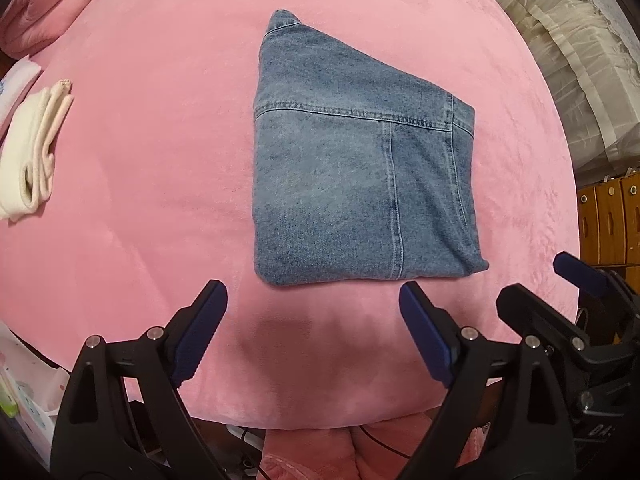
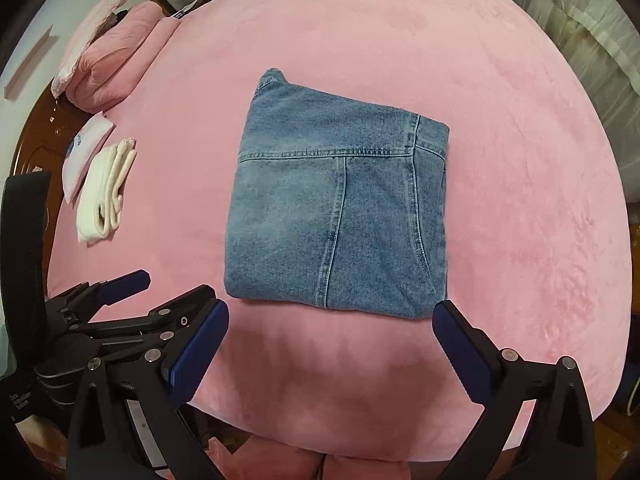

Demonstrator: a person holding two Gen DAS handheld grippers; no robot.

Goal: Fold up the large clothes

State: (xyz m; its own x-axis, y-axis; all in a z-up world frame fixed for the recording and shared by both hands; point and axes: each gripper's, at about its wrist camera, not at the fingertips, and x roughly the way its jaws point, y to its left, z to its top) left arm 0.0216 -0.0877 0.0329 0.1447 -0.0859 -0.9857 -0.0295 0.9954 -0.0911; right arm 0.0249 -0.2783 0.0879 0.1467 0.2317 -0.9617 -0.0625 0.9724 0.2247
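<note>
**Inspector:** Since the denim (image 1: 356, 184) lies as a compact folded block near the middle of the bed (image 1: 160, 160), closer to the near edge than the far, I judge the folding of this piece done or nearly so. One corner pokes out at the far end.

**Onlooker:** And the grippers?

**Inspector:** Both hang over the near edge, just short of the denim, touching nothing. The left gripper (image 1: 312, 312) has its jaws spread wide; the right gripper (image 2: 330, 336) likewise, empty.

**Onlooker:** What remains?

**Inspector:** Possibly tucking that stray corner, or moving the block aside. A folded cream garment (image 2: 106, 192) lies by the left edge, with a white item (image 2: 86, 148) and pink bedding (image 2: 116, 56) beyond it toward the far left corner.

**Onlooker:** Any containers?

**Inspector:** Wooden boxes (image 1: 612, 220) stand off the right side; their contents cannot be seen.
</note>
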